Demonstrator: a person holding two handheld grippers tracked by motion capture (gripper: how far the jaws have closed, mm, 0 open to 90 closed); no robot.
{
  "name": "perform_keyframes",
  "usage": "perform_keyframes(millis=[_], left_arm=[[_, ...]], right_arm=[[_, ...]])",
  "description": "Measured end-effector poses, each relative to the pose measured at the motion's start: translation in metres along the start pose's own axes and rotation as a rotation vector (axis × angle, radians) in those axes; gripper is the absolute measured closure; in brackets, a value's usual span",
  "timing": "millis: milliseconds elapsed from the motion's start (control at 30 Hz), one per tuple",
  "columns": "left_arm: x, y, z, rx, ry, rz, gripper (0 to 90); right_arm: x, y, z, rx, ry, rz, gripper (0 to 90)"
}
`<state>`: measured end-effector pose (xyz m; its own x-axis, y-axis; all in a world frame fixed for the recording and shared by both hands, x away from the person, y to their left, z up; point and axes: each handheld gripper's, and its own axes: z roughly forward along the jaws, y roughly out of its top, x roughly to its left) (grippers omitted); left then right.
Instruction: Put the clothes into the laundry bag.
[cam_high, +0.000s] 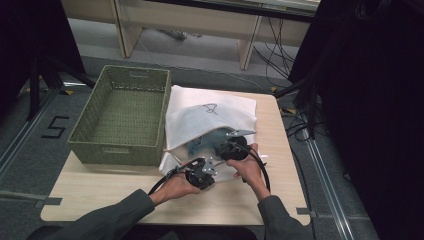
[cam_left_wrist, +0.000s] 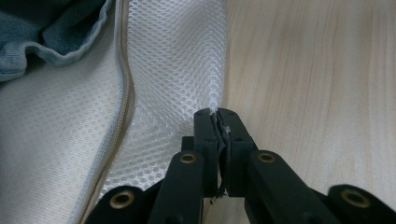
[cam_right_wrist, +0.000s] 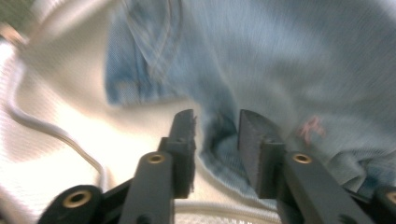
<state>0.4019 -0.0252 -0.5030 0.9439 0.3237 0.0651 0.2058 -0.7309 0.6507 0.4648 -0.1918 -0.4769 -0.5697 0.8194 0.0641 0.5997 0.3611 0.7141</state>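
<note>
L gripper (cam_left_wrist: 219, 116) is clenching mesh bag (cam_left_wrist: 177, 60) edge; R gripper (cam_right_wrist: 215, 123), at its 2 o'clock, is sitting released over denim (cam_right_wrist: 261, 60).

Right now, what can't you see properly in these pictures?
- Blue denim garment: in the high view, mostly hidden inside the white mesh bag, so what kind is unclear.
- The denim in the right gripper view is blurred; the small pink mark is unreadable.
- The black scribble on the bag is too small to read.
- Right tool: its tips are tucked into the bag's opening in the high view.
</note>
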Motion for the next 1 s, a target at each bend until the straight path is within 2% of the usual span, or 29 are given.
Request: perform_keyframes(millis=[33,67,100,133,167,200,267,333,367,433,467,533,567,600,633,700,733,767,800,833,900,967,1000], left_arm=[[0.0,0.0,0.0,0.005,0.0,0.004,86.4],[0.0,0.0,0.0,0.008,0.0,0.006,86.6],[0.0,0.0,0.0,0.001,0.002,0.008,86.7],[-0.001,0.0,0.0,0.01,-0.003,-0.002,86.8],[0.0,0.0,-0.001,0.019,-0.004,0.015,87.1],[0.0,0.0,-0.001,0.019,-0.007,0.01,87.2],[-0.001,-0.001,-0.001,0.009,-0.006,0.0,87.4],[-0.002,-0.001,-0.002,0.019,0.003,0.023,87.4],[-0.003,-0.001,-0.002,0.015,0.01,0.024,87.4],[-0.002,-0.001,-0.002,0.014,0.01,0.024,87.4],[-0.002,-0.001,-0.002,0.014,0.006,0.017,86.9],[-0.001,-0.002,-0.002,0.011,0.006,0.002,85.3],[0.001,-0.002,-0.003,0.012,0.007,0.013,84.0],[0.0,-0.002,-0.003,0.012,-0.002,-0.006,81.9],[-0.001,-0.002,-0.003,0.011,-0.009,-0.009,78.4],[-0.003,-0.002,-0.005,0.012,-0.018,-0.006,73.0],[-0.004,-0.002,-0.006,0.012,-0.016,-0.004,71.5],[-0.006,-0.001,-0.007,0.001,-0.018,-0.02,69.6],[-0.008,-0.001,-0.01,-0.012,-0.015,-0.03,67.4],[-0.007,-0.001,-0.014,0.003,-0.022,-0.016,65.0],[-0.008,0.0,-0.021,-0.003,-0.032,-0.023,61.5],[-0.01,-0.001,-0.031,-0.015,-0.037,-0.038,57.7],[-0.012,-0.002,-0.033,-0.019,-0.041,-0.059,55.1]], right_arm=[[-0.001,-0.001,0.003,0.024,-0.007,-0.002,74.0],[-0.004,-0.004,0.01,0.024,-0.026,-0.012,77.8],[-0.007,-0.005,0.013,0.067,-0.045,-0.019,81.1],[-0.01,-0.005,0.019,0.077,-0.075,-0.043,83.2],[-0.011,-0.005,0.024,0.085,-0.107,-0.024,84.5],[-0.017,-0.006,0.03,0.067,-0.141,-0.051,85.7],[-0.026,-0.003,0.035,0.046,-0.163,-0.011,86.1],[-0.034,-0.001,0.035,0.057,-0.208,-0.008,87.9],[-0.039,-0.001,0.036,0.047,-0.216,-0.009,87.8],[-0.043,0.0,0.034,0.048,-0.201,0.014,84.9],[-0.04,0.001,0.032,0.046,-0.178,0.05,80.0],[-0.036,0.003,0.027,0.032,-0.153,0.052,72.2],[-0.031,0.005,0.023,0.02,-0.133,0.077,68.0],[-0.028,0.006,0.018,0.005,-0.114,0.046,65.3],[-0.024,0.008,0.011,0.008,-0.078,0.05,62.5],[-0.017,0.01,-0.004,-0.01,-0.057,0.02,58.1],[-0.016,0.012,-0.012,-0.043,-0.057,-0.015,56.6],[-0.014,0.014,-0.02,-0.064,-0.03,0.004,55.6],[-0.013,0.018,-0.029,-0.093,-0.03,0.005,54.9],[-0.013,0.021,-0.037,-0.115,-0.027,0.001,54.2],[-0.013,0.025,-0.05,-0.167,-0.044,-0.02,53.4],[-0.012,0.028,-0.057,-0.168,-0.054,-0.025,52.7],[-0.013,0.028,-0.059,-0.189,-0.076,-0.046,51.8]])
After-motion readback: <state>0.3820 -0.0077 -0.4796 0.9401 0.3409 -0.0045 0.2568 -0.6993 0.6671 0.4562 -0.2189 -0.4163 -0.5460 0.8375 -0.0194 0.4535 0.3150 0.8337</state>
